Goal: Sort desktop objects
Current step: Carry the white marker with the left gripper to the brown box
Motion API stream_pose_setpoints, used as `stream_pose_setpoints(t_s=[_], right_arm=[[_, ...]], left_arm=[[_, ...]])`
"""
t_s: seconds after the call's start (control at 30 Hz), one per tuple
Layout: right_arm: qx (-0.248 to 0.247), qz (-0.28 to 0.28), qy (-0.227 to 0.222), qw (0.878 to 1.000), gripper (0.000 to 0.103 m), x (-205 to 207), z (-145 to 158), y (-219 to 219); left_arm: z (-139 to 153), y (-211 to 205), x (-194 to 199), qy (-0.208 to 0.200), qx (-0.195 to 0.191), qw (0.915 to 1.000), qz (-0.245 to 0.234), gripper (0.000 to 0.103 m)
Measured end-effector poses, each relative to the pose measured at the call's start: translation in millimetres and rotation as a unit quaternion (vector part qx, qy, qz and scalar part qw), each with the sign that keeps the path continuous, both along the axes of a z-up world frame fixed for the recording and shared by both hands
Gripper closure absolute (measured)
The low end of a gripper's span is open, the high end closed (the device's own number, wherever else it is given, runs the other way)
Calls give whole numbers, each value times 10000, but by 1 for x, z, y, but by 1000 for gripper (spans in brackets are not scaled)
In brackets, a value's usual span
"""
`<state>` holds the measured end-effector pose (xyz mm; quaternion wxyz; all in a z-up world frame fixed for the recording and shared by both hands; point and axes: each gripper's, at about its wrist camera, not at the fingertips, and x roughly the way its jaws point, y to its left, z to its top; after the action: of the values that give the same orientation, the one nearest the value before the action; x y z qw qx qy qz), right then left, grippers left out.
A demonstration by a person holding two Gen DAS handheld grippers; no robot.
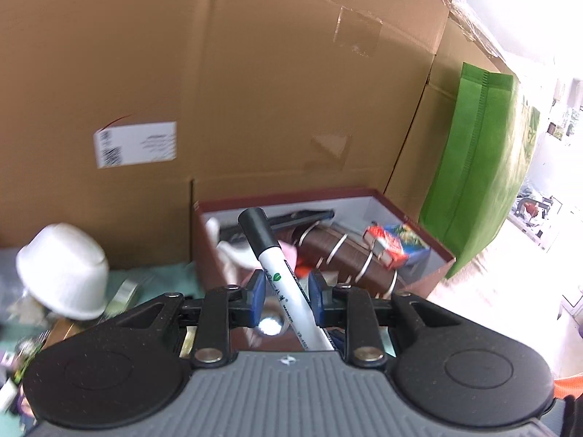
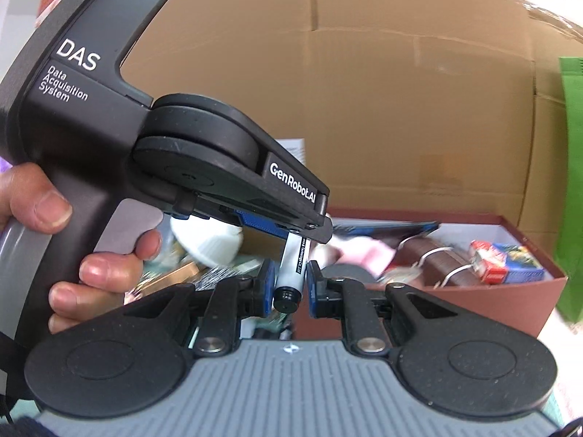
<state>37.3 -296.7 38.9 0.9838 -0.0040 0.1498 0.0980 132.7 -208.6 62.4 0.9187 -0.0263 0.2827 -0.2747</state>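
A white marker (image 1: pixel 277 266) with a black cap stands tilted between the blue pads of my left gripper (image 1: pixel 288 291), which is shut on its barrel, cap end up. In the right wrist view the marker (image 2: pixel 291 266) hangs down out of the left gripper (image 2: pixel 313 224), held by a person's hand (image 2: pixel 91 273). Its black lower end sits between the pads of my right gripper (image 2: pixel 290 287), which looks shut on it. Behind stands an open maroon box (image 1: pixel 430 276) holding a brown banded roll (image 1: pixel 349 255), a colourful packet (image 1: pixel 397 244) and other items.
Large cardboard cartons (image 1: pixel 255 73) wall off the back. A green fabric bag (image 1: pixel 473 167) leans to the right of the maroon box (image 2: pixel 510 302). An overturned white bowl (image 1: pixel 65 269) and small clutter lie on the left.
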Motion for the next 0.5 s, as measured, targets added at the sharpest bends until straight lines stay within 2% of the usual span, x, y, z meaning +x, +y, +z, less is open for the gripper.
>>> stream_pose_setpoints(t_s=[0.27, 0.5], right_arm=[[136, -59, -88, 9999, 86, 51, -3, -23], [350, -50, 182, 9992, 86, 83, -20, -26]], left_arm=[[5, -23, 50, 120, 93, 9999, 45, 78], [-12, -31, 80, 363, 337, 9987, 141, 78]])
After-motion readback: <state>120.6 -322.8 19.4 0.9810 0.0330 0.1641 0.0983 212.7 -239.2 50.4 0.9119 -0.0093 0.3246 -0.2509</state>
